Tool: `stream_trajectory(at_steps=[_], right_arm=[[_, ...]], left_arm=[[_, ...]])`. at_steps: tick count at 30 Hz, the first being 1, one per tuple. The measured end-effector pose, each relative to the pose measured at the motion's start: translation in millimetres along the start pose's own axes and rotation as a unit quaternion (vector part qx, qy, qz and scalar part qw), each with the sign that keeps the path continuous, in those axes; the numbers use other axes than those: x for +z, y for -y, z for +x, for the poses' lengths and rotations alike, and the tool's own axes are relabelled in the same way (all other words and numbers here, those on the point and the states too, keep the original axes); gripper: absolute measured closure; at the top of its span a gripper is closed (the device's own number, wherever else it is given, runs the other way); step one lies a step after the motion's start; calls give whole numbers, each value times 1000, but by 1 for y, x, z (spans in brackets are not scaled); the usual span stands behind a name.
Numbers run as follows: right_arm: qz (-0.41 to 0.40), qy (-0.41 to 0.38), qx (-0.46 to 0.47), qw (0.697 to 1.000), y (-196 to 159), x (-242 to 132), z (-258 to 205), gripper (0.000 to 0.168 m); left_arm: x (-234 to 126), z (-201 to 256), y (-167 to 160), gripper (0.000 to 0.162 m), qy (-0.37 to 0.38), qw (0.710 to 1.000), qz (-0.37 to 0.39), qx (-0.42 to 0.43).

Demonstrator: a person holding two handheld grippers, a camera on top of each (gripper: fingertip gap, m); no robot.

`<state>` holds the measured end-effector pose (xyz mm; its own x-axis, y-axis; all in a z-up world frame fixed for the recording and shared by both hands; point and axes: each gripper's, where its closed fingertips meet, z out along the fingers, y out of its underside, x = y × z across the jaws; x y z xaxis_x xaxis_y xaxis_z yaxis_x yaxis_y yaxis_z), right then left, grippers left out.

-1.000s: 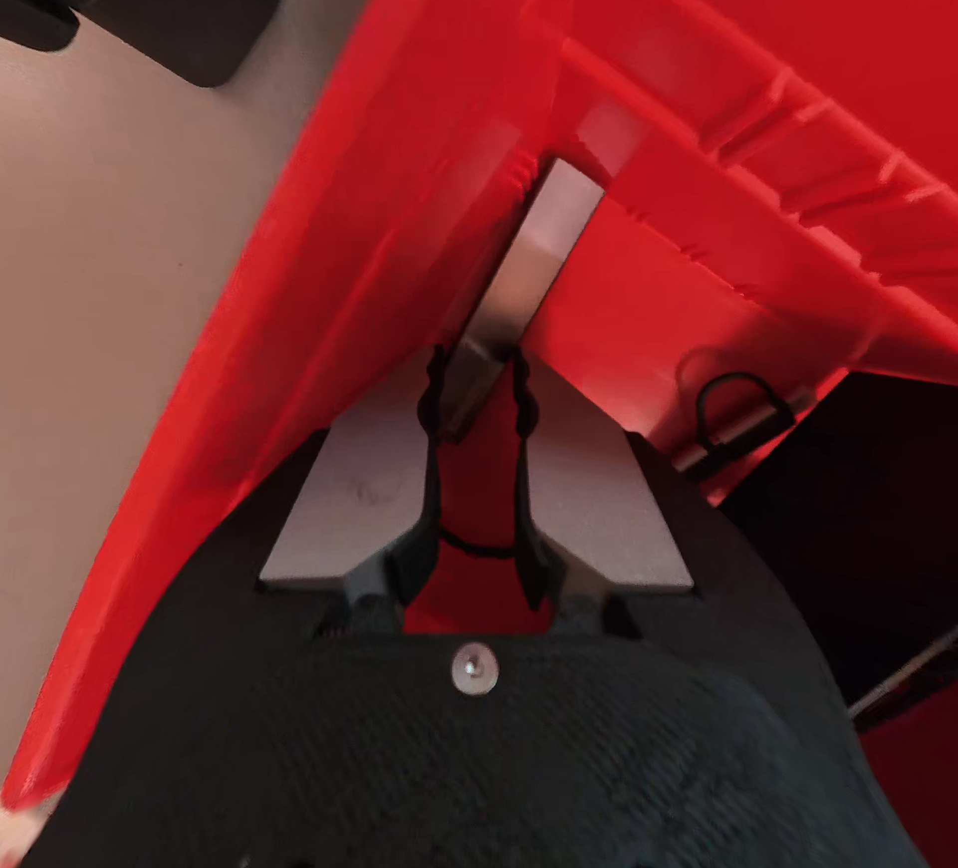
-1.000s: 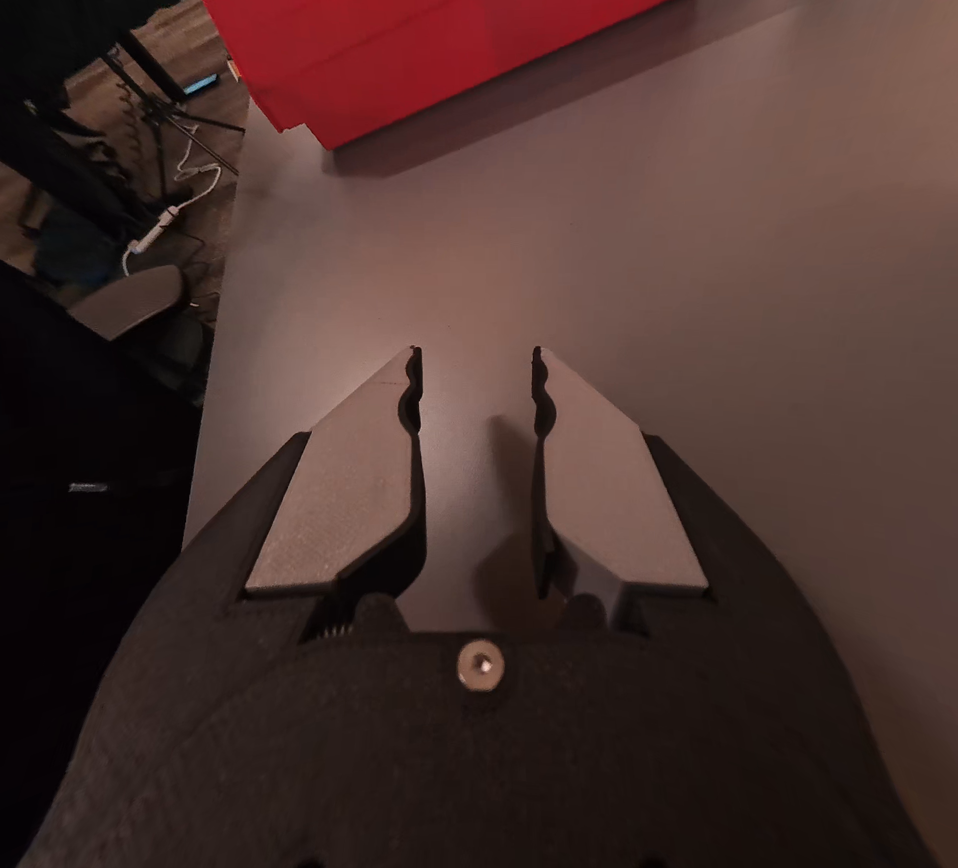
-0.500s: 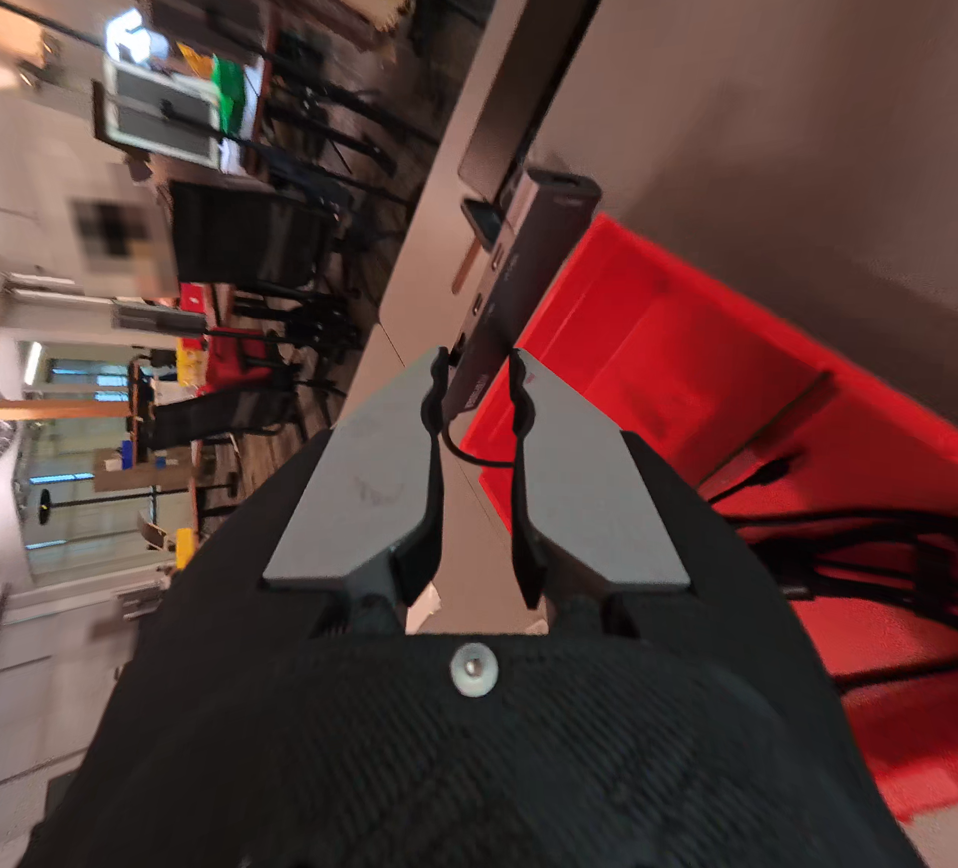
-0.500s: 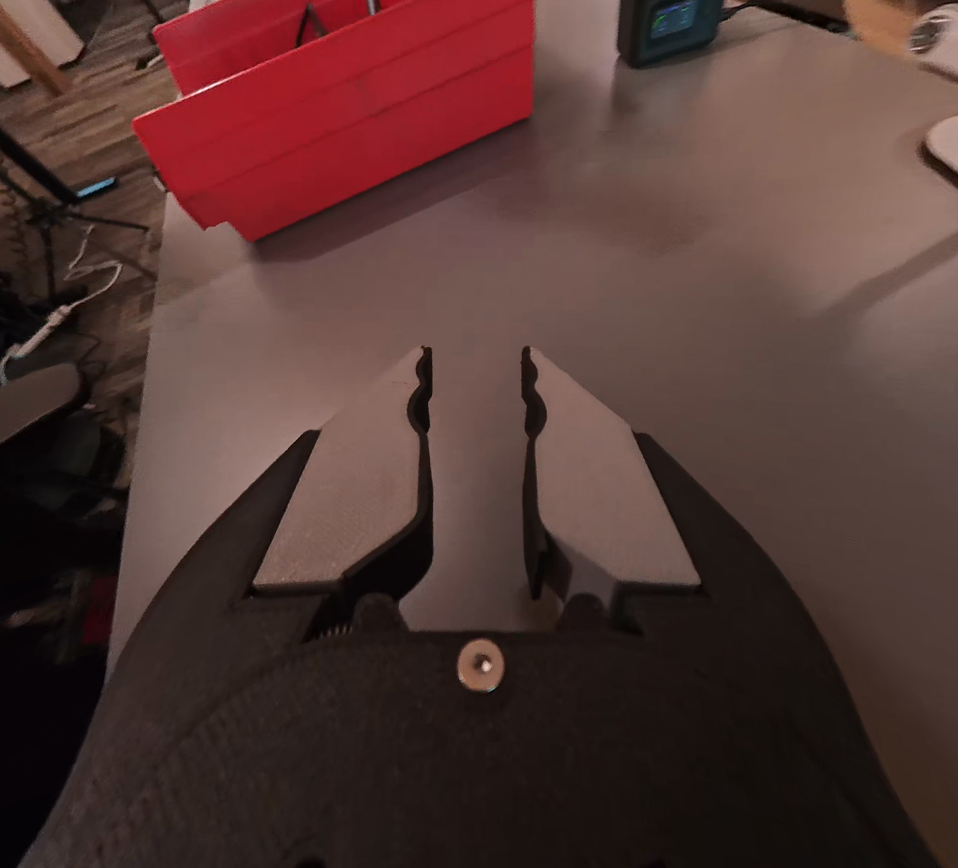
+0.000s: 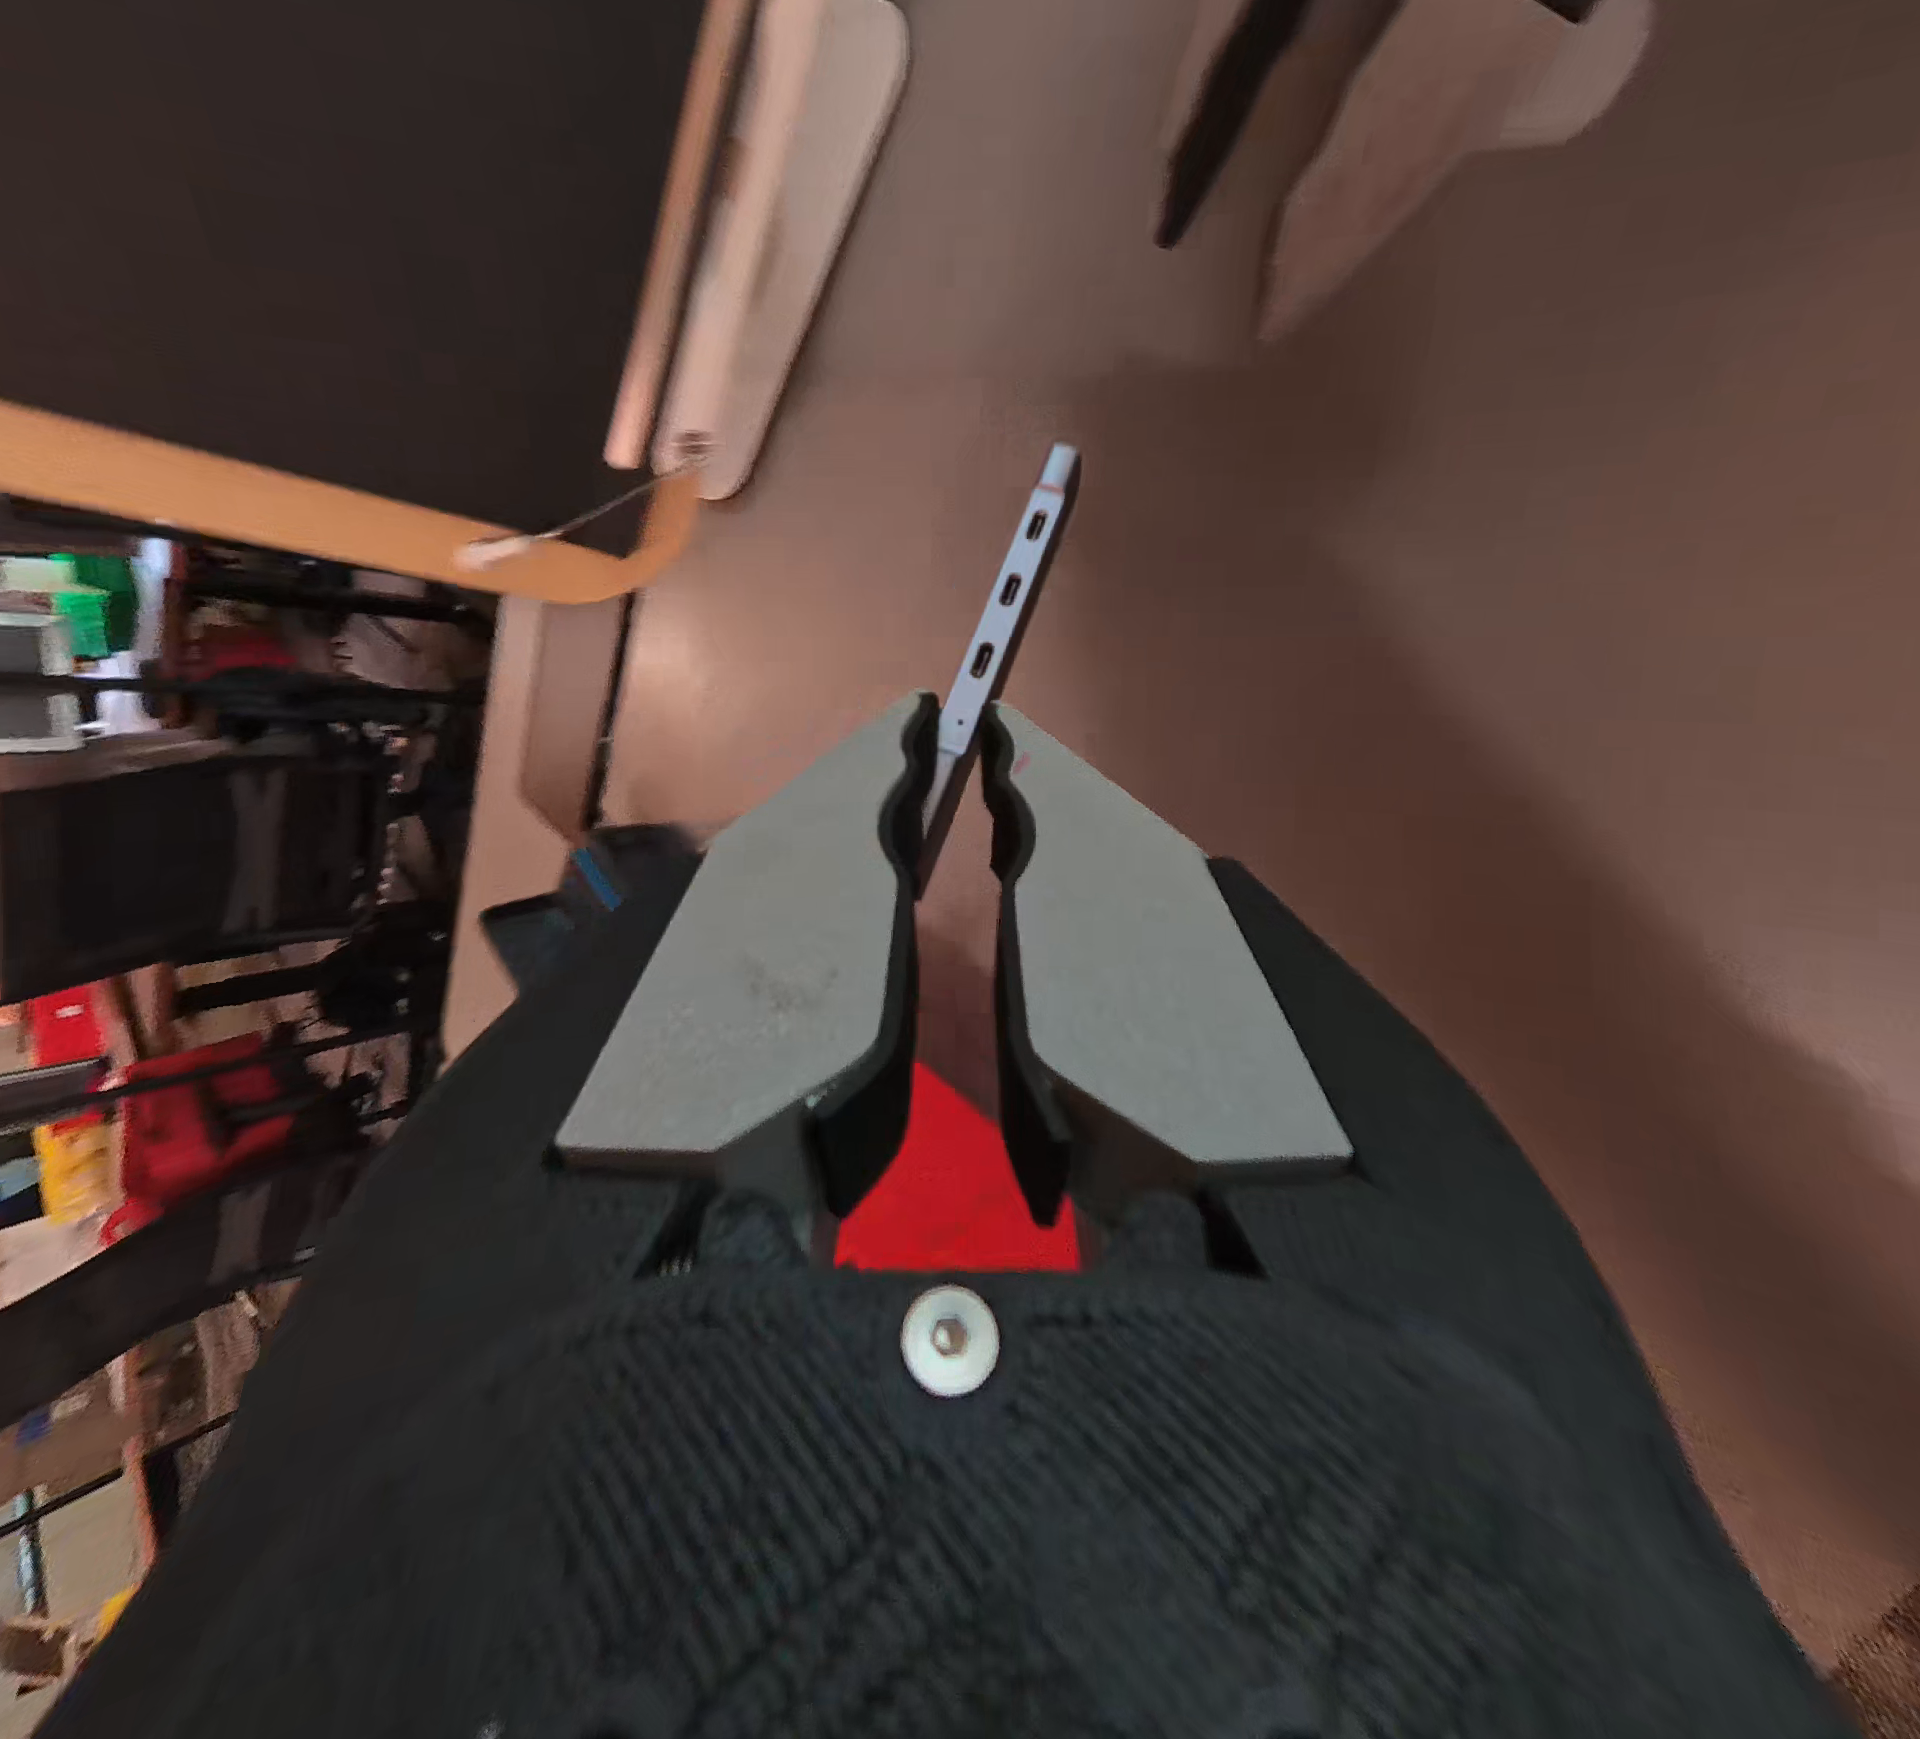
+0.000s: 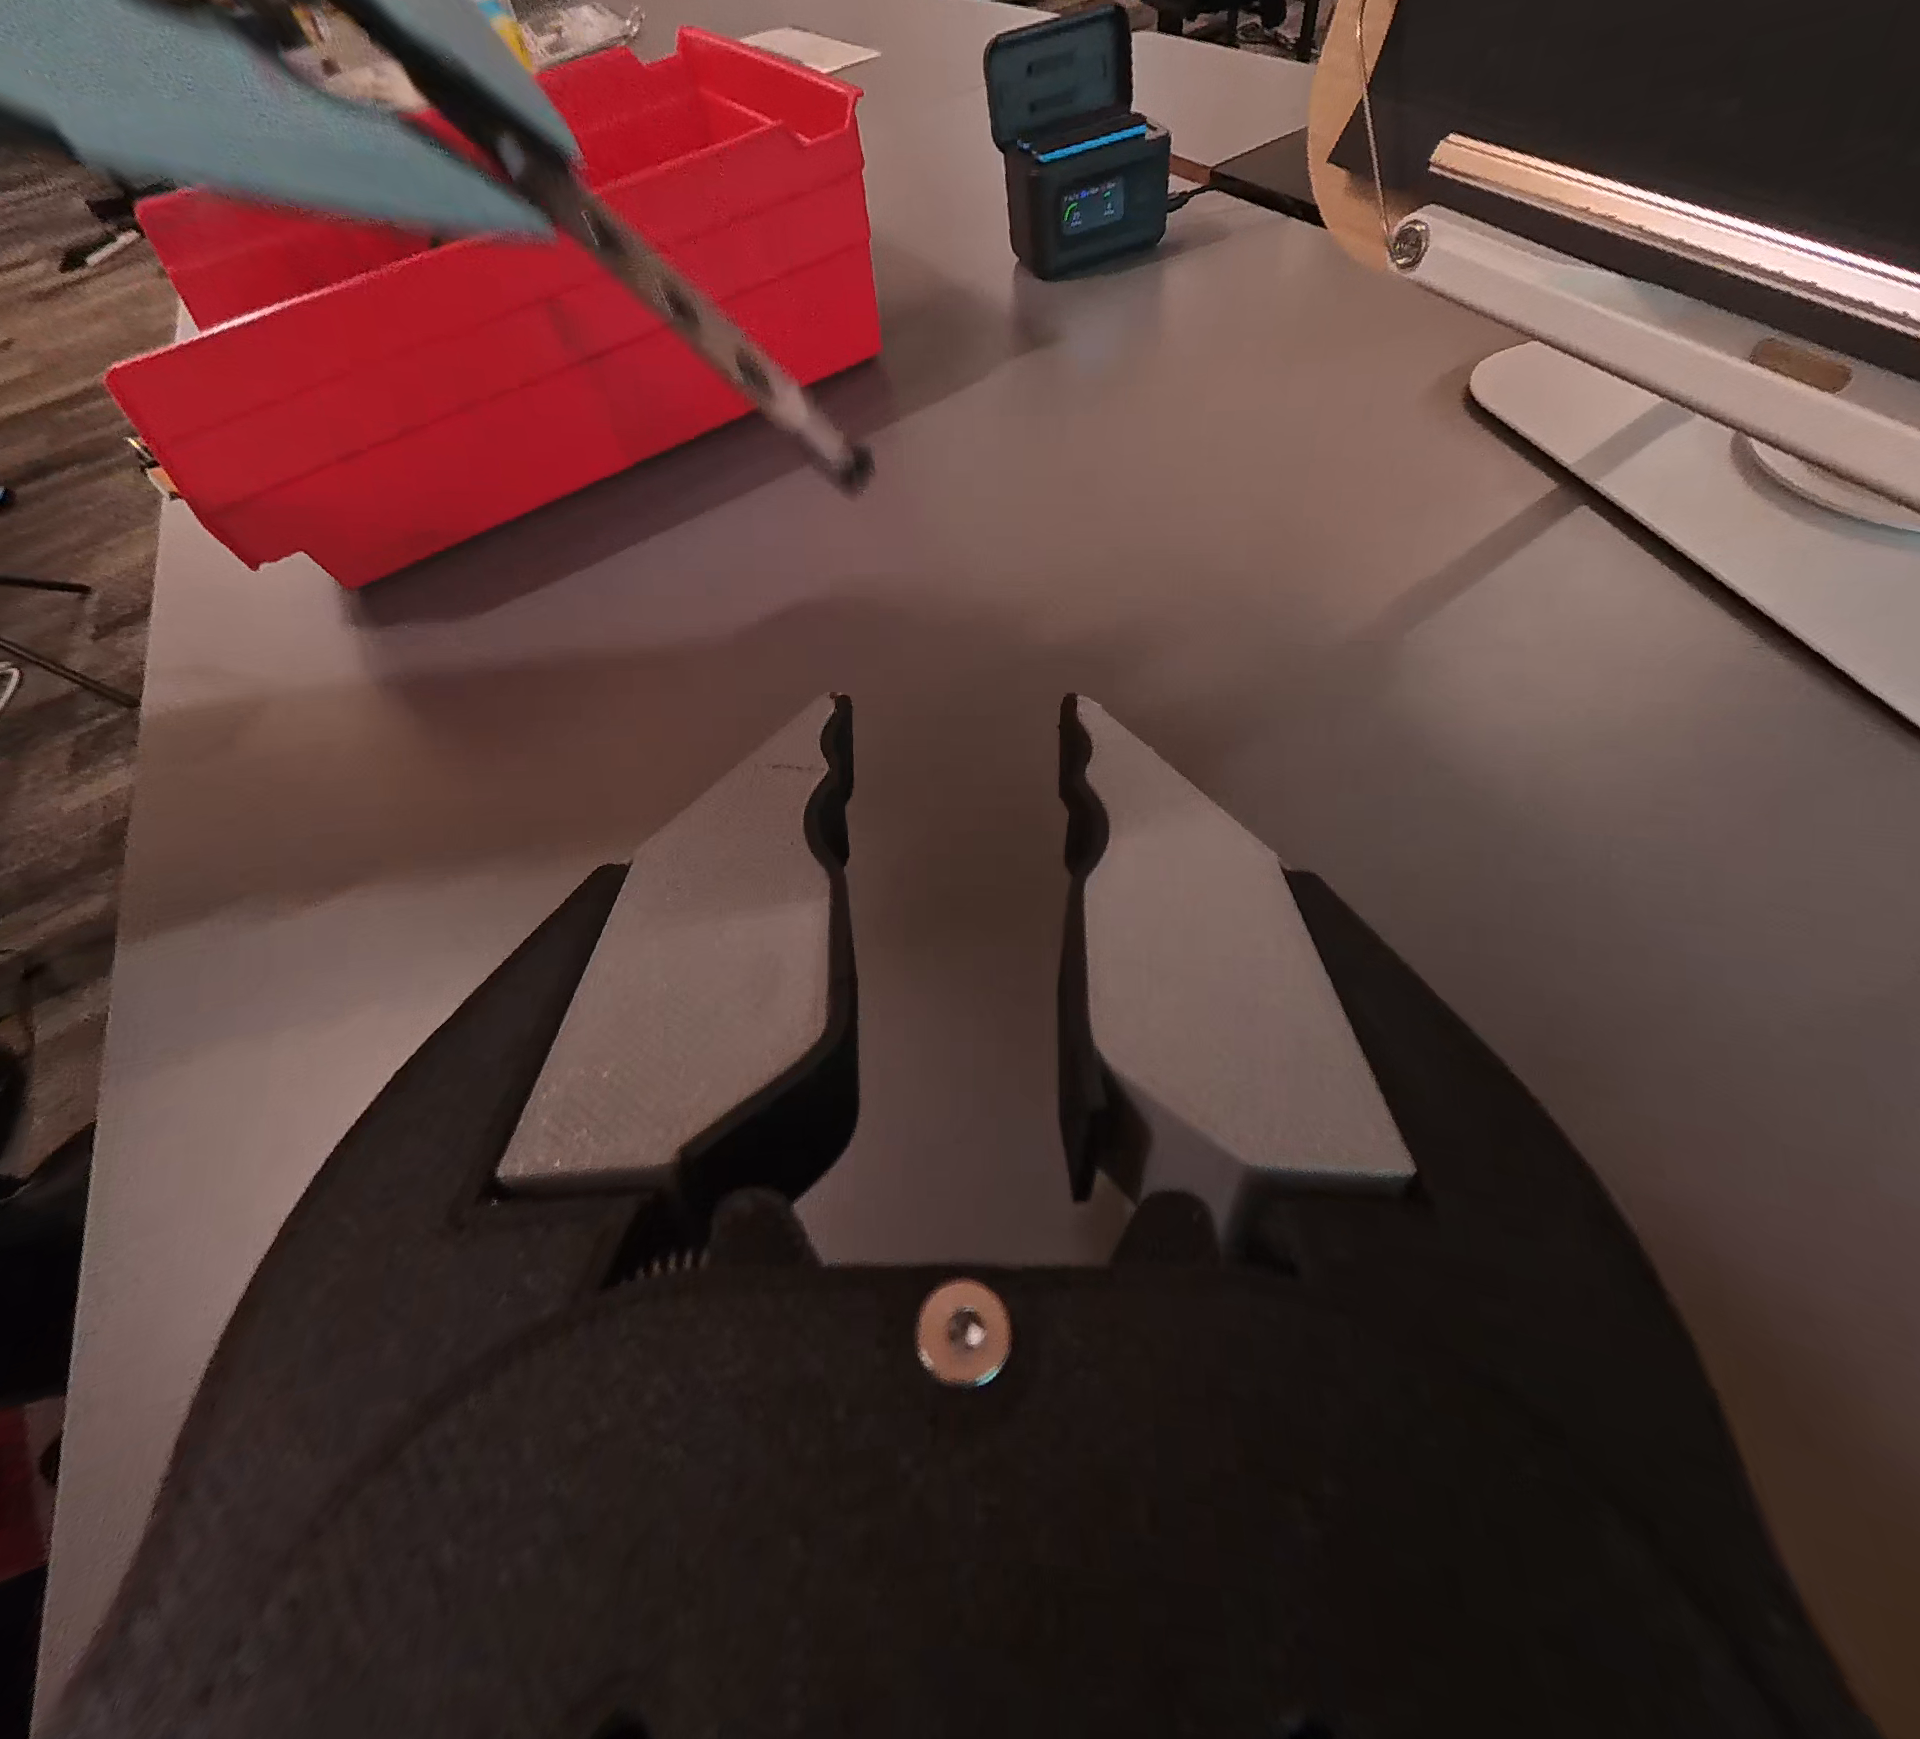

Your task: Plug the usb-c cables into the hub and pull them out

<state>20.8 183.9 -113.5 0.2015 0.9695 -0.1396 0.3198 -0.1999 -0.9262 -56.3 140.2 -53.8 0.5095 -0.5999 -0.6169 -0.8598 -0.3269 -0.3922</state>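
**A:** Where was the slim grey metal hub with its row of oval ports (image 5: 1013, 593)?

**B:** Pinched by one end in the left gripper (image 5: 951, 733), whose fingers were clenched on it. It stuck out toward twelve o'clock, off the dull grey tabletop (image 5: 1455, 754). No port had a plug in it.

**A:** So how far along was the job?

**B:** Barely begun, I'd judge. The hub was in hand; every plugging and pulling was left. I saw no usb-c cables in either view (possibly they lay in the bin).

**A:** And the other claw?

**B:** The right gripper (image 6: 956, 723) hung released over bare table, fingers apart, holding nothing.

**A:** What did each view add?

**B:** The left wrist view showed the ports plainly. The right wrist view showed the hub (image 6: 665, 287) only as a blur at eleven o'clock, but gave the red plastic divided bin (image 6: 499, 401) behind it, a small dark case with an open lid and lit screen (image 6: 1081, 172) at one o'clock, and the silver monitor stand (image 6: 1714, 484) at two.
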Motion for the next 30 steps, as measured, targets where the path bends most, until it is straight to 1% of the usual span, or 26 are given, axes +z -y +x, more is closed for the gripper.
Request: stream_trajectory(at_steps=[2,4,8,10,12,14,17,22,27,28,30], right_arm=[[-9,-6,-6,1000,-2,0,1,132],[-12,-11,-10,1000,-1,0,1,132],[-11,-20,0,1000,1,-2,7,131],[-14,-22,8,1000,-2,-1,10,129],[-22,-25,11,999,-6,0,12,129],[-31,-26,10,999,-9,3,12,127],[-33,-20,2,999,-8,5,7,124],[-50,-15,-20,998,-17,15,-1,120],[-52,-16,-65,996,-19,23,-11,119],[-52,-21,-72,996,-20,25,-11,119],[-53,-21,-79,995,-22,28,-10,118]], left_arm=[[23,26,-2,157,-27,1000,-6,-3],[38,50,-3,157,-53,999,-1,-14],[51,89,22,162,-97,991,62,-66],[59,96,25,162,-97,990,59,-87],[62,108,26,162,-122,984,73,-111],[59,118,25,162,-145,976,84,-139],[46,128,20,162,-153,968,108,-165],[24,155,-2,139,-187,952,120,-213],[18,171,-26,133,-184,951,95,-229],[16,174,-29,133,-194,949,93,-230],[11,173,-37,128,-193,952,78,-227]])
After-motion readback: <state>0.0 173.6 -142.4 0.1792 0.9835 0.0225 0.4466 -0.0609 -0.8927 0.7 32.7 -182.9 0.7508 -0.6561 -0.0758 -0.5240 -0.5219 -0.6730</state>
